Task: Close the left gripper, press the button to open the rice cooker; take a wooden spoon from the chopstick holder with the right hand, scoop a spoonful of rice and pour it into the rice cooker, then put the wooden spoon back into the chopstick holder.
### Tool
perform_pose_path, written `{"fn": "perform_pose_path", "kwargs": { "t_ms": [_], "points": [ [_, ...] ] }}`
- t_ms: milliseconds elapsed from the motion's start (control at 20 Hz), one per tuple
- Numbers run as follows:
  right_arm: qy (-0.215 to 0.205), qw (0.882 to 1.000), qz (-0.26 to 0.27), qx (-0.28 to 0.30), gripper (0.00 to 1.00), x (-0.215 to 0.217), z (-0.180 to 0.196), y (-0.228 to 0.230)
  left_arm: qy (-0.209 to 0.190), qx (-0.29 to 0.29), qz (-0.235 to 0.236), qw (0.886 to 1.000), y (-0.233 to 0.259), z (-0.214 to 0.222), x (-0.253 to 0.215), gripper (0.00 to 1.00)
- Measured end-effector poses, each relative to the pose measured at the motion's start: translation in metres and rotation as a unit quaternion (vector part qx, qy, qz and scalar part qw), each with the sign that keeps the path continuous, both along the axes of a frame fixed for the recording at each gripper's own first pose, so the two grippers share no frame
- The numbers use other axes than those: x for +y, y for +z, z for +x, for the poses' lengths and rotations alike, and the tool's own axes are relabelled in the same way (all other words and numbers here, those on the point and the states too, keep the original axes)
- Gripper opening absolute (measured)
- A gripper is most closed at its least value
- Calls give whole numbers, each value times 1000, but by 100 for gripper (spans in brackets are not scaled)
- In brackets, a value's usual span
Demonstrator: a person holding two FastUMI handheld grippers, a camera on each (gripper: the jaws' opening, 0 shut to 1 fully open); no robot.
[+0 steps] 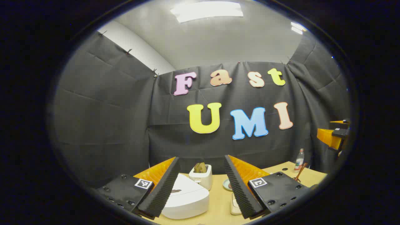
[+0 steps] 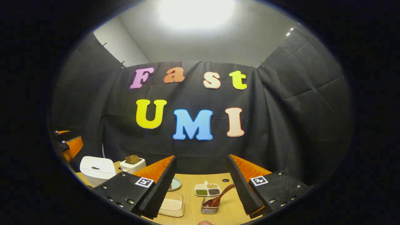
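The white rice cooker (image 1: 184,197) stands with its lid down, low between the fingers of my open left gripper (image 1: 202,157); in the right gripper view the cooker (image 2: 97,170) sits at the far left. A wooden spoon (image 2: 218,197) rests bowl-down in a small wire holder (image 2: 211,207), just ahead of my open right gripper (image 2: 202,156), nearer its right finger. Its handle (image 1: 300,172) shows at the right in the left gripper view. A shallow box of rice (image 2: 171,204) lies by the right gripper's left finger. Neither gripper holds anything.
A toaster with bread (image 1: 201,176) stands behind the cooker. A small plate (image 2: 175,184) and a divided dish of grains (image 2: 207,189) lie mid-table. A bottle (image 1: 299,160) stands at the back right of the wooden table (image 1: 218,209).
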State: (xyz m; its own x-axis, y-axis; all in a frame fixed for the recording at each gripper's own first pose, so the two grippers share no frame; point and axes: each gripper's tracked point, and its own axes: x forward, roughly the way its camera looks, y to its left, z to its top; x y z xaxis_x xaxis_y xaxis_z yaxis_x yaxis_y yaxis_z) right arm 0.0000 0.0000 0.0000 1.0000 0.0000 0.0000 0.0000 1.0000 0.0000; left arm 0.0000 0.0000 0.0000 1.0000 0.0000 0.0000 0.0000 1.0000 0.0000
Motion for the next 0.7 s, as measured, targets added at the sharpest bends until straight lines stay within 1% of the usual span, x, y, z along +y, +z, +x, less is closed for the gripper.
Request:
{"fn": "perform_pose_path", "kwargs": {
  "t_ms": [50,100,300,350,400,600,700],
  "points": [
    [3,1000,1,3,96,2,1,-1,0,1,2,1000,-1,0,1,96],
    [7,1000,2,7,96,5,0,-5,1,1,2,1000,0,1,1,95],
    [9,1000,7,13,97,8,1,-6,1,2,0,1000,1,3,3,97],
    [9,1000,11,12,97,8,1,-4,2,1,1,1000,1,3,6,99],
    [11,1000,15,11,97,9,1,-4,3,0,1,1000,2,3,7,97],
    [10,1000,15,-1,96,9,4,2,10,-1,2,1000,3,5,14,95],
    [13,1000,14,2,96,11,6,-1,12,-2,6,1000,4,6,15,95]
  ]
}}
